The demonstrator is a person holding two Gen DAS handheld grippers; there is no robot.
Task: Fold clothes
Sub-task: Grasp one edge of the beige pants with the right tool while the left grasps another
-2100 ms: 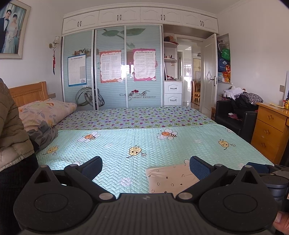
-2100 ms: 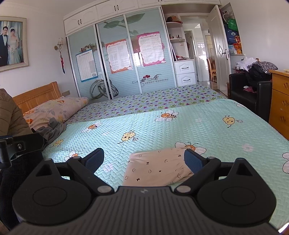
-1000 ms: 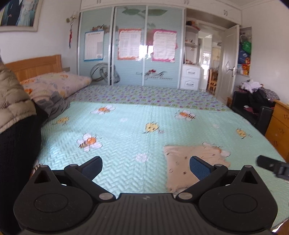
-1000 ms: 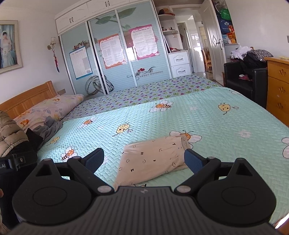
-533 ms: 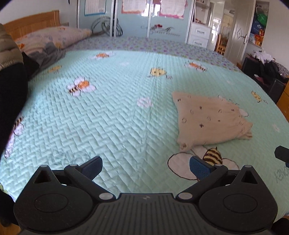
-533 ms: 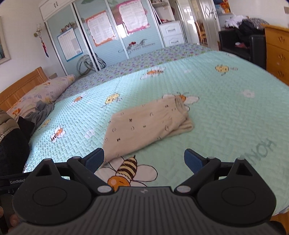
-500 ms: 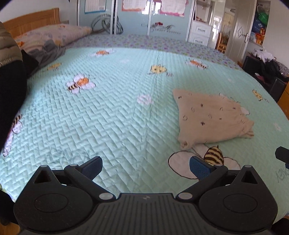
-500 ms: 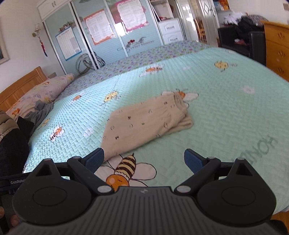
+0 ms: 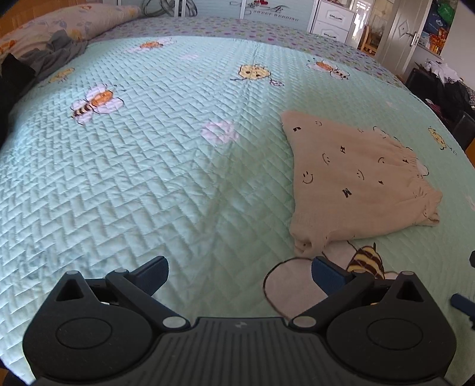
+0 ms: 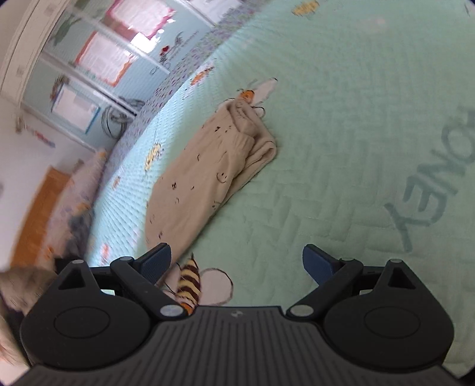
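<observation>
Two open tongs (image 9: 239, 271) (image 10: 236, 261) above garment (image 9: 353, 175)

One beige garment (image 9: 353, 175) on one green quilt (image 9: 154, 166); one pillow (image 9: 59, 26) at the quilt's far left corner; two grippers, left (image 9: 239, 271) and right (image 10: 237, 261), near the quilt's front edge.

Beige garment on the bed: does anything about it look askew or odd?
The beige garment lies skewed on the green quilt, roughly triangular rather than squared. Its gathered end is bunched and lumpy, with one edge rolled under. Both claws, left and right, are open and empty.
</observation>
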